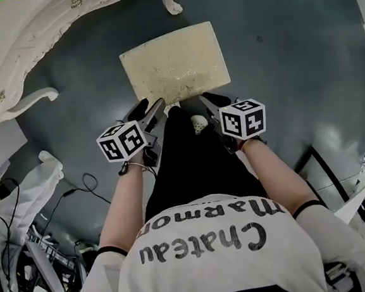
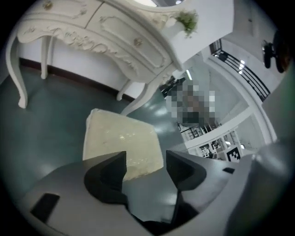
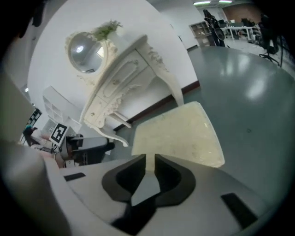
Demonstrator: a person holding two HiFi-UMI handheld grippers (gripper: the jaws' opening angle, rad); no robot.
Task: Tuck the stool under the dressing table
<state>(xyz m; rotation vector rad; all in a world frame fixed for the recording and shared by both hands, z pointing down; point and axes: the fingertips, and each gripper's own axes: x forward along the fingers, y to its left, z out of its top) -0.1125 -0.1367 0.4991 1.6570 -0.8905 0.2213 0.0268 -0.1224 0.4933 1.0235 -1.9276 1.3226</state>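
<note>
The stool (image 1: 175, 63), with a square cream cushion, stands on the dark green floor just in front of me. The white carved dressing table (image 1: 27, 41) is up and to the left of it, apart from it. My left gripper (image 1: 149, 111) hangs near the stool's near left corner, its jaws open and empty. In the left gripper view the stool (image 2: 120, 140) lies beyond the open left gripper (image 2: 146, 160), with the dressing table (image 2: 115, 32) behind. My right gripper (image 1: 220, 101) is near the stool's near right corner. In the right gripper view the stool (image 3: 177, 133) lies past the shut, empty right gripper (image 3: 150, 159).
A curved table leg (image 1: 171, 0) stands on the floor beyond the stool. Cables (image 1: 87, 182) and white furniture (image 1: 39, 180) lie at the left. A round mirror (image 3: 85, 50) tops the dressing table (image 3: 124, 78). Desks and chairs (image 3: 267, 27) stand far off.
</note>
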